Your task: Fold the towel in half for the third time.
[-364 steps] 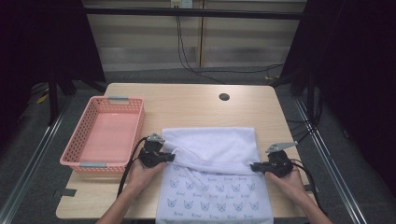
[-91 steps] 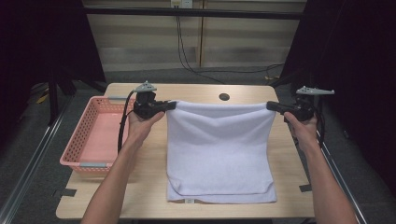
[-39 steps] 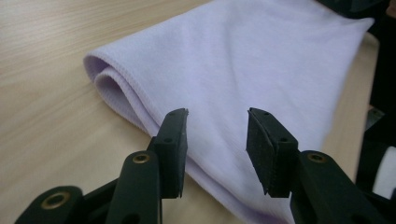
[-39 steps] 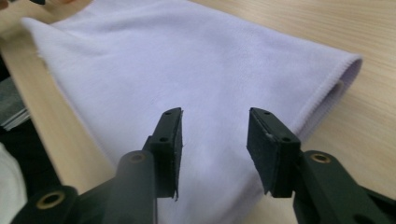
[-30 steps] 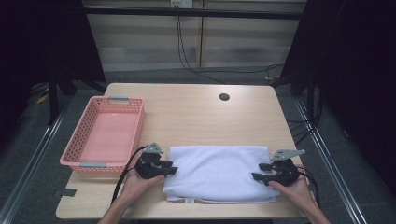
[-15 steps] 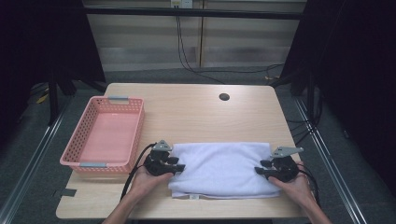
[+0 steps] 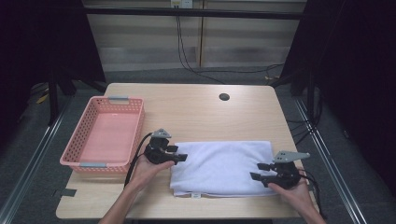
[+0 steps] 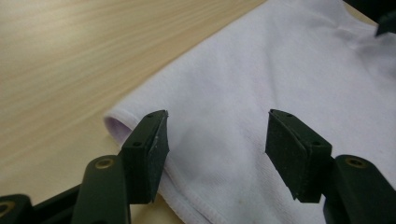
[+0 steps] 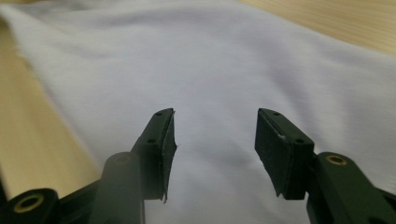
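A white towel (image 7: 222, 168) lies folded into a wide band in the lower middle of the high view, on the near half of the wooden worktop (image 7: 187, 107), with its long folded edge toward the far side and its loose hems toward the person. The left gripper (image 7: 180, 157) sits at the towel's left end, just right of the pink basket (image 7: 105, 135), which stands empty at the left of the frame. The right gripper (image 7: 256, 171) sits over the lower right part of the cloth.

In the left gripper view the fingers (image 8: 152, 149) stand well apart with nothing between them, poised above the towel's rounded corner (image 8: 116, 125). In the right gripper view the fingers (image 9: 161, 149) are likewise spread wide and hold nothing, with plain white cloth (image 9: 233, 70) beneath them.

The towel looks light, soft and limp: it should sag and slump wherever it is not supported, and its layers may slide apart if only the top one is pinched. The safer hold is probably at the two short ends, near the corners, with each pair of fingers closing over all layers at once, so the fold stays together when lifted. The fabric's nap should give decent grip.
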A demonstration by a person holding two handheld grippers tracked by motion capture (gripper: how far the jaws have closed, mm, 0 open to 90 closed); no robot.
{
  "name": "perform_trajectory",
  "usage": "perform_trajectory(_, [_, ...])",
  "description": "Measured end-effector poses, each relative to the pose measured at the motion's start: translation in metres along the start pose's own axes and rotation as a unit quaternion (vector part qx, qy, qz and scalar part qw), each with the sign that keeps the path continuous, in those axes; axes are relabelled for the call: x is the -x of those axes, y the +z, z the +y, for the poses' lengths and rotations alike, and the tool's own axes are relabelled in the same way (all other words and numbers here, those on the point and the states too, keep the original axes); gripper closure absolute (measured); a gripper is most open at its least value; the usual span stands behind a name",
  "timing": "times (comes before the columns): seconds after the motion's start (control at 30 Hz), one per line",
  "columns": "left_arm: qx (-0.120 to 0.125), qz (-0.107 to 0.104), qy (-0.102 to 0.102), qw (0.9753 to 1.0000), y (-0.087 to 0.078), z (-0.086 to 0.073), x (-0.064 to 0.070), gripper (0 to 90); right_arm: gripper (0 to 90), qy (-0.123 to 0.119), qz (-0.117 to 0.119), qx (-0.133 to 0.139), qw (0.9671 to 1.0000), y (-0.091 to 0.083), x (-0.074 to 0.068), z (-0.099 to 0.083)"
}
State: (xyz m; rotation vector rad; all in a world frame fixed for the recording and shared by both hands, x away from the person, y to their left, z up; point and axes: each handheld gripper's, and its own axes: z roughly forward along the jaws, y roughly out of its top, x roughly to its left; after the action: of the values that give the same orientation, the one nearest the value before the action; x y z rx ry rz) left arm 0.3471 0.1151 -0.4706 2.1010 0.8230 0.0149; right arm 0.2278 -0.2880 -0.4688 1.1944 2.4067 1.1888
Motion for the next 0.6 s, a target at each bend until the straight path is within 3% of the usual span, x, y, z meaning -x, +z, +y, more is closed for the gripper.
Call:
perform_trajectory(0.27, [0.008,0.012,-0.014,0.9998,0.002,0.010,-0.019,38.6,47.4,-0.015,0.076,-0.009,0.9970,0.038,-0.038,0.026])
perform_trajectory(0.33, [0.016,0.008,-0.024,0.9996,0.004,0.007,-0.022,37.9,46.7,-0.032,0.095,-0.011,0.9949,0.051,-0.051,0.038])
perform_trajectory(0.43, [0.012,0.014,-0.020,0.9996,0.005,0.004,-0.021,36.9,46.3,-0.055,0.120,-0.013,0.9912,0.071,-0.070,0.056])
perform_trajectory(0.6, [0.008,0.017,-0.020,0.9996,0.003,0.000,-0.022,36.6,40.7,-0.096,0.151,-0.048,0.9827,0.111,-0.103,0.073])
